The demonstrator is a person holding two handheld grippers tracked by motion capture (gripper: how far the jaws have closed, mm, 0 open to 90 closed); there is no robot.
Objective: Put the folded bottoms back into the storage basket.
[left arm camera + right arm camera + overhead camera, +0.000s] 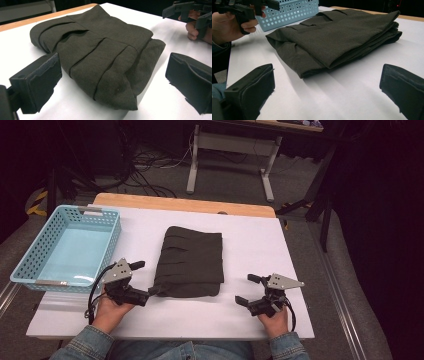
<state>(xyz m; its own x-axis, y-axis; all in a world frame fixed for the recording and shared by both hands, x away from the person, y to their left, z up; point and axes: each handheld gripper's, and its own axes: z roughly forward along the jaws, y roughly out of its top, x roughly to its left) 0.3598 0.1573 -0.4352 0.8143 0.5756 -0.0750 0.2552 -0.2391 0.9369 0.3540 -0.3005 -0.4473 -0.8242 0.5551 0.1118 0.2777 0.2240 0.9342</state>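
Squinting at: the far edge of the folded dark cloth [190, 261] in my left gripper view, it runs out of frame at the top so I can't see where it ends there
Hard to make out: how many layers the fold has. From the right gripper view I can count a few stacked edges on the cloth [342, 37], but the inner ones disappear into shadow
Cut off: the blue basket [65, 251] in the right gripper view, just a holey corner [292, 11] peeking behind the cloth
Cloth position: middle of the white table [260, 250], lying flat, basket well off to its left and not touching it
Cloth vs my left gripper: left gripper [141, 281] sits right at the near-left corner of the cloth. In its own view the corner of the cloth [100, 62] pokes in between the two jaws, but whether a jaw touches the fabric I can't tell
Cloth vs my right gripper: right gripper [248, 288] is off to the right of the cloth, clear gap of bare table between them
Left gripper state: jaws spread wide, nothing clamped
Right gripper state: also wide apart, holding nothing, just white table between the jaws in its own view
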